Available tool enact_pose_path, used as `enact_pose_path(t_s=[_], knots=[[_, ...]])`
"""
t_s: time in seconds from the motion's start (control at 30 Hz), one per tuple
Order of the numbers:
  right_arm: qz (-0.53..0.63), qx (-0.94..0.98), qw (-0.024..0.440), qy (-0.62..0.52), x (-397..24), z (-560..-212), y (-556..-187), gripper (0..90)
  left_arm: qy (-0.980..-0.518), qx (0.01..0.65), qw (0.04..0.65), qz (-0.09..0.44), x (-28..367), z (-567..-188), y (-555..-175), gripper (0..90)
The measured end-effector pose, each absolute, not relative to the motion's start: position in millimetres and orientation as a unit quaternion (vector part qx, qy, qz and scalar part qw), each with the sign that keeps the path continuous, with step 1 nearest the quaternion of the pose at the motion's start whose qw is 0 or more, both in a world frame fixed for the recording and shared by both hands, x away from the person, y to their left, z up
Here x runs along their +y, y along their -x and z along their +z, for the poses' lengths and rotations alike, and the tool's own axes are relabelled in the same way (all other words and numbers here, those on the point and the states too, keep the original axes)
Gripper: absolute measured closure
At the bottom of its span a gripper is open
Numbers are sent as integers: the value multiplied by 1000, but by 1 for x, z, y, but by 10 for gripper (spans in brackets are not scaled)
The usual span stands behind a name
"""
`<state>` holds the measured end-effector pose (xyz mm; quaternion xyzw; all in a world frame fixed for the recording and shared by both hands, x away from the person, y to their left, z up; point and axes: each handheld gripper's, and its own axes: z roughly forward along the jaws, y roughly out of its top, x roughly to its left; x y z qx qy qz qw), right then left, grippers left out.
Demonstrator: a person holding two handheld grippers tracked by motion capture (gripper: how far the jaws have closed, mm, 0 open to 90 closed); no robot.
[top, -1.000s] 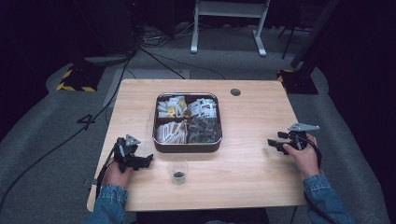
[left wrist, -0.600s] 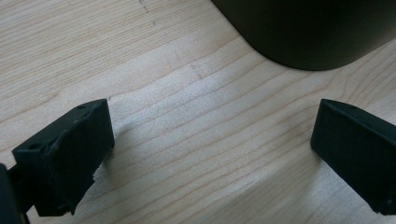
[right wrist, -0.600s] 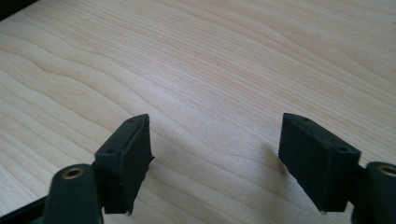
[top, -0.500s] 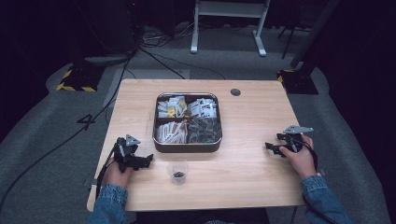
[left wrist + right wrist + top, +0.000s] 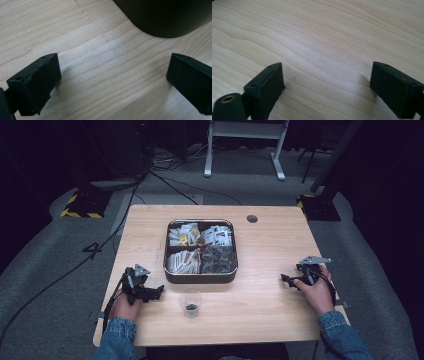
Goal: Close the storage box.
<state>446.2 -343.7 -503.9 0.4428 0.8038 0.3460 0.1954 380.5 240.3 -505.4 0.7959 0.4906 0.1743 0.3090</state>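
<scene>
Two handheld black grippers rest on the pale wooden counter [image 5: 270, 270]: left gripper [image 5: 159, 290] near its front left corner, right gripper [image 5: 285, 279] by the right edge, fingers on both spread wide, holding nothing, the right having just been opening. One square metal tray [image 5: 200, 276] with four compartments sits mid-counter; one small clear plastic cup [image 5: 190, 302] stands at the front edge. The left gripper view catches the tray's dark wall [image 5: 165, 20].

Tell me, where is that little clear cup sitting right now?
In the high view the clear cup stands on the wooden table, near its front edge, just in front of the square tray and right of the left gripper.
</scene>
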Motion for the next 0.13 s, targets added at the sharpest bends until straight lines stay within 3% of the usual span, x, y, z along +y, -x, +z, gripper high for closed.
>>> enact_pose_path(t_s=[0.13], knots=[[345,803,195,-445,-343,-504,-446,103,-795,492,309,175,240,-505,-380,0]])
